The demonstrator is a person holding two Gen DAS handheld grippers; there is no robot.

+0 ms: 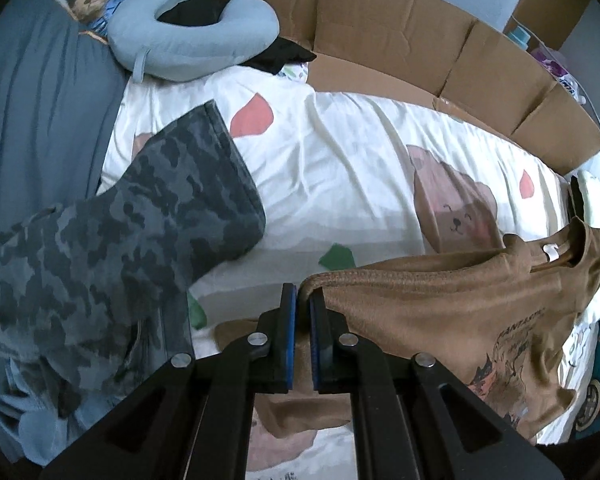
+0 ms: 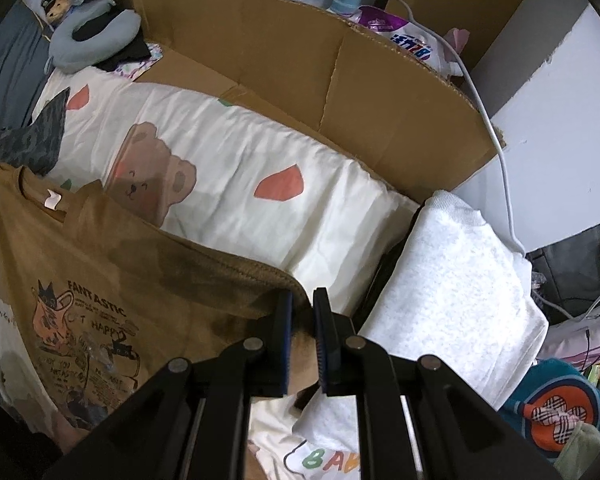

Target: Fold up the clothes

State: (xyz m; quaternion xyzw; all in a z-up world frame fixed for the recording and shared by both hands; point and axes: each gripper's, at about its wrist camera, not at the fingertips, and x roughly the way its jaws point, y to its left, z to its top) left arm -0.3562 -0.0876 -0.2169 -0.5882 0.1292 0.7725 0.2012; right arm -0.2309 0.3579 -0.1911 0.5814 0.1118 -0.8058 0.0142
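Note:
A brown T-shirt [image 1: 452, 312] with a cartoon print and the word FANTASTIC hangs spread between my two grippers above the bed. My left gripper [image 1: 303, 300] is shut on the hem of one sleeve. My right gripper [image 2: 303, 304] is shut on the other sleeve's edge; the shirt [image 2: 100, 280] hangs to its left, print facing the camera. The shirt's collar with a white label [image 2: 52, 200] is up. The right gripper also shows in the left wrist view [image 1: 576, 200], holding the far side.
The bed has a white sheet [image 1: 340, 168] with bear and heart prints. A camouflage garment [image 1: 112, 248] lies left. A folded white garment [image 2: 452, 280] lies right. Cardboard panels [image 2: 300, 72] line the far edge. A grey neck pillow [image 1: 172, 44] sits far left.

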